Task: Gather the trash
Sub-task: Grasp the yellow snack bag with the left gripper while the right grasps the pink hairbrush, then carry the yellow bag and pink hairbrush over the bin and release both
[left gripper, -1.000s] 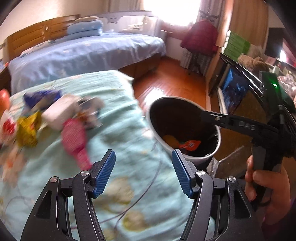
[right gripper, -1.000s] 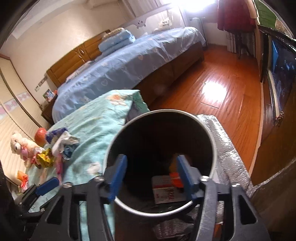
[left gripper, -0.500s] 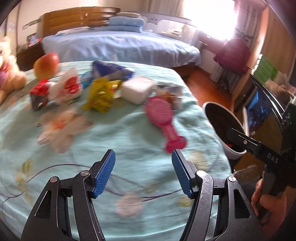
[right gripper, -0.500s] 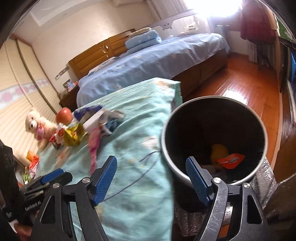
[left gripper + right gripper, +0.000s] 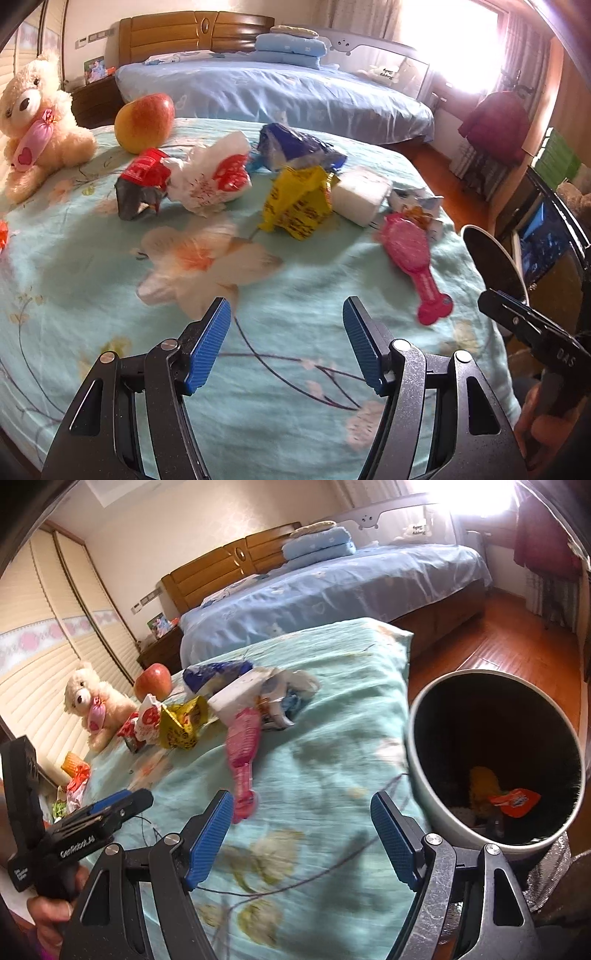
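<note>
- The left gripper stood open and held nothing; the yellow wrapper lay beyond it on the green blanket, well apart.
- The right gripper had just been opening, with nothing between its jaws; the pink brush lay just ahead.
- Only the right view showed inside the bin, where an orange wrapper lay.

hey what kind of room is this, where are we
Almost certainly a home bedroom: a made bed with a wooden headboard and stacked pillows, plus a teddy bear on a second mattress under a floral sheet.
</note>
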`<move>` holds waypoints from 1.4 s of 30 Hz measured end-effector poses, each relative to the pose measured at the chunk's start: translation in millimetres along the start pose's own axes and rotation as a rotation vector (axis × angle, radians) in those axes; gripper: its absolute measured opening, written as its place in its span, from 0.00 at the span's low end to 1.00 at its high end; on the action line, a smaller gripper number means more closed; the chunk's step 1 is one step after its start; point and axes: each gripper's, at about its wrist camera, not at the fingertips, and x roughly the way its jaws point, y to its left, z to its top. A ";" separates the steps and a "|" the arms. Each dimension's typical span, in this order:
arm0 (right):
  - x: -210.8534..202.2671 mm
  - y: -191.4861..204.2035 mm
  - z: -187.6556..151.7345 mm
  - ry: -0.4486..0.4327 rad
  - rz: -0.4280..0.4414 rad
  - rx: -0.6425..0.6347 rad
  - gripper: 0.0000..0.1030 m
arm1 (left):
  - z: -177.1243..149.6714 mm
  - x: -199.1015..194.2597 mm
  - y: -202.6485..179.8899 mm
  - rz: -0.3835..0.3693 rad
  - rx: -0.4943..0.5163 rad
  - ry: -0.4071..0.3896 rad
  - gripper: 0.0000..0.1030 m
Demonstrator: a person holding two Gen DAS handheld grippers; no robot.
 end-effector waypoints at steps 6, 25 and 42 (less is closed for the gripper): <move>10.2 13.0 3.7 0.021 0.007 -0.023 0.75 | 13.7 12.2 10.5 0.004 0.023 0.010 0.63; 55.2 43.8 16.0 0.119 0.012 -0.079 0.50 | 54.9 47.2 15.6 -0.026 0.125 0.013 0.16; 41.4 42.2 7.1 0.108 0.047 -0.076 0.15 | 22.1 17.1 9.9 -0.090 0.089 -0.006 0.06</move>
